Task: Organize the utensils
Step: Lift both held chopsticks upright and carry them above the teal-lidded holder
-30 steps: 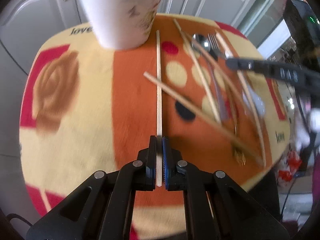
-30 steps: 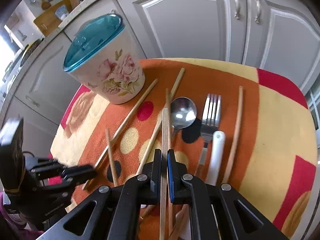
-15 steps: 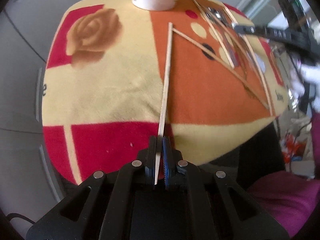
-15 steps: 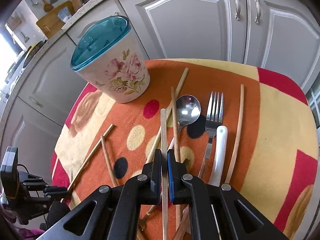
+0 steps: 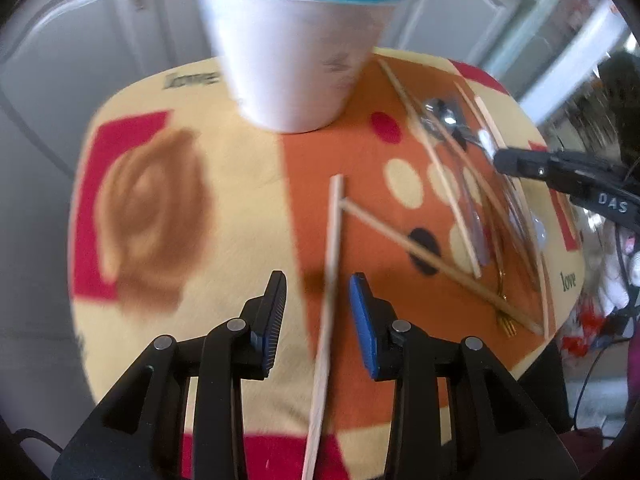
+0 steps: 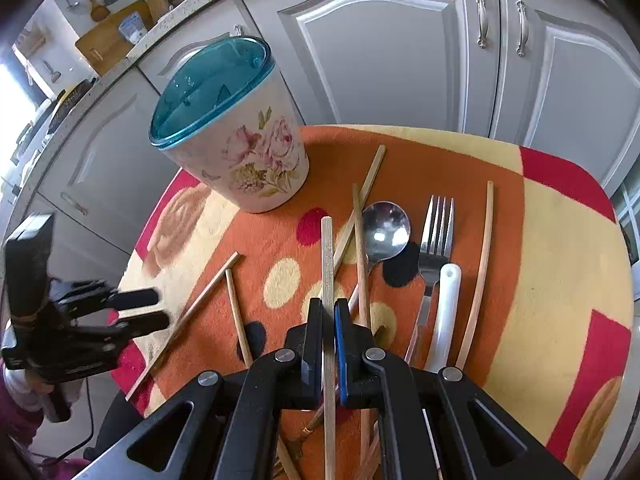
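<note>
My left gripper (image 5: 318,312) is open above the near part of the cloth; a wooden chopstick (image 5: 332,264) lies loose between its jaws, and shows in the right wrist view (image 6: 188,316) too. My right gripper (image 6: 329,322) is shut on another chopstick (image 6: 327,256), held above the cloth. A spoon (image 6: 386,228), a fork (image 6: 436,232), a white-handled utensil (image 6: 446,312) and several more chopsticks lie on the cloth. The left gripper appears at the left edge of the right wrist view (image 6: 136,312).
A floral container with a teal lid (image 6: 236,140) stands at the back of the small table, covered by an orange, yellow and red cloth (image 6: 560,280). Grey cabinet doors (image 6: 380,60) stand behind. The table edge drops off close on all sides.
My left gripper opened and let go of its chopstick, which now lies on the cloth, and moved back in toward the container. My right gripper stays shut on its chopstick.
</note>
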`<state>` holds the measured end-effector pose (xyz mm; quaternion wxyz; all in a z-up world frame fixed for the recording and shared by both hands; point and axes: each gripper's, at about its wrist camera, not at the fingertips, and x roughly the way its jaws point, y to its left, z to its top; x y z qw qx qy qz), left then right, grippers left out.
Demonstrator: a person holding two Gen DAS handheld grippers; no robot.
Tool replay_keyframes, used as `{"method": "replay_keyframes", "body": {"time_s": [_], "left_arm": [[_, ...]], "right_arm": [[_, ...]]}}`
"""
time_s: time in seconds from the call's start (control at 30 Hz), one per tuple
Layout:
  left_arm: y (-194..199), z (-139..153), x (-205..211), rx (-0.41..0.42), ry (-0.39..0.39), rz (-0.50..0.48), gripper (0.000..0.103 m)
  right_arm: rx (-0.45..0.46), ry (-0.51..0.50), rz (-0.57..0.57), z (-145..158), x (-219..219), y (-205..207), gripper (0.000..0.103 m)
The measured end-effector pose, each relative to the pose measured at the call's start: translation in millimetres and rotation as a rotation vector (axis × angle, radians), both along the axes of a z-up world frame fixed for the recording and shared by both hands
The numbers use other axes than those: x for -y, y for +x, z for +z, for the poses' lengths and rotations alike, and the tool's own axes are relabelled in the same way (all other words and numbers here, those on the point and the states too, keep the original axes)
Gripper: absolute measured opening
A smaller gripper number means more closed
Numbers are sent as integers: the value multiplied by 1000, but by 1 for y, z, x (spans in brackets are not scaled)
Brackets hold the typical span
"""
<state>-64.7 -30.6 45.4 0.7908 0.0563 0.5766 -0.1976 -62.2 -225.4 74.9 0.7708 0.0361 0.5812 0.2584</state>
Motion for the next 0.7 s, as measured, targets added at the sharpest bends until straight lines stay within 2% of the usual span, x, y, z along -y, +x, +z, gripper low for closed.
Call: {"method": "replay_keyframes", "body": {"time_s": [0.13,0.2,0.27,0.37,0.43,0.53,0.6,0.7], "left_arm": [[18,-14,19,-8,84,-69,32],[23,-12,24,28,111,-103,32],[28,-13,27,16,140,-137,31],[33,-12,28,24,158,-147,6],[32,-8,18,8,141,-133,6],[28,7,-8,13,63,-49,5],[27,25,-26,30,0,14,5],[21,66,-51,101,-86,69,5]], "right_arm": [[2,8,-1,4,1,2,5],[3,7,3,5,0,2,5],[0,14,4,7,-1,3,5],[7,30,8,14,-1,2,5],[26,37,14,24,-2,-1,5],[55,49,22,40,-2,-6,5],[70,54,26,47,-2,-9,5],[91,72,39,62,-3,-12,5]]}}
